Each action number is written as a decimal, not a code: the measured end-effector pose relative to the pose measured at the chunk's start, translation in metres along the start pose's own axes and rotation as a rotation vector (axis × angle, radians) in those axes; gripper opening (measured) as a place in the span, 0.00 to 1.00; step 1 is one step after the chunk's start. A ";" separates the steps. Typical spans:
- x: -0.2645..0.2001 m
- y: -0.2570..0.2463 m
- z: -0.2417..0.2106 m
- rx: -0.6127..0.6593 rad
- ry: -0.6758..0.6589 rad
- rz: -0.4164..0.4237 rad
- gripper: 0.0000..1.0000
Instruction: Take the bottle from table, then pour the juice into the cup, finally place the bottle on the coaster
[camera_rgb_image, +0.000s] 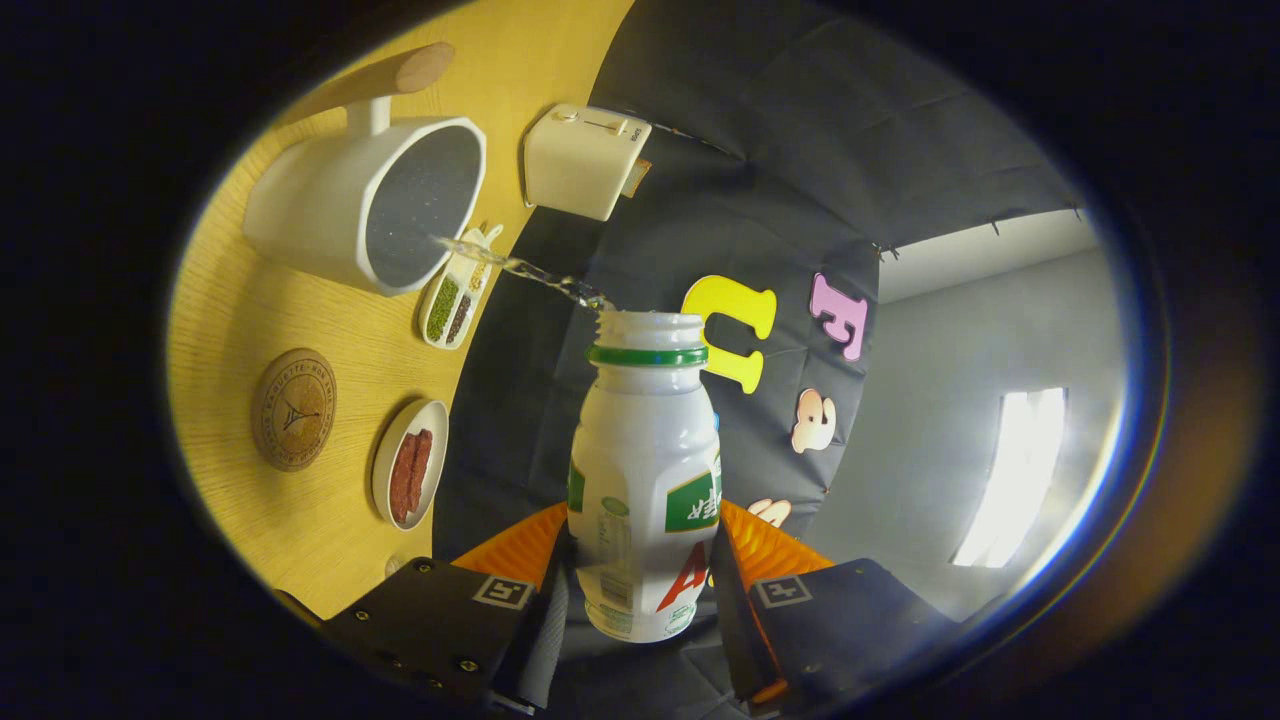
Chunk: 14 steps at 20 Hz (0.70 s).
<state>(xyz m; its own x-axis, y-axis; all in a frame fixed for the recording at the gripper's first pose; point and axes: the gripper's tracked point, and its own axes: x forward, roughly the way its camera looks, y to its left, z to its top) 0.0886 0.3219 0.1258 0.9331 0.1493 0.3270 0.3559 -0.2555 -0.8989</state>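
Observation:
My gripper (640, 575) is shut on a white plastic bottle (645, 470) with a green neck ring and an open mouth, one finger pressing on each side of its body. The whole view is rolled sideways, so the bottle is tipped over. A thin clear stream (520, 268) leaves the bottle's mouth and runs into the white cup (365, 205), which has a wooden handle and a dark inside. The round cork coaster (293, 409) lies on the yellow wooden table (230, 320), beside the cup and apart from it.
Next to the coaster sits a small white plate (408, 475) holding reddish pieces. A narrow divided dish (455, 298) of green and brown bits lies by the cup. A cream toaster (583, 160) stands at the table's back against the black cloth wall.

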 end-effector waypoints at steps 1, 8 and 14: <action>0.000 -0.001 0.000 -0.008 -0.001 -0.004 0.65; 0.003 -0.007 0.000 -0.052 -0.019 -0.023 0.65; 0.003 -0.011 0.002 -0.091 -0.036 -0.037 0.65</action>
<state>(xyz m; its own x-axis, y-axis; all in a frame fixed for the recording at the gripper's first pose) 0.0876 0.3276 0.1366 0.9175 0.1938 0.3474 0.3947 -0.3344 -0.8558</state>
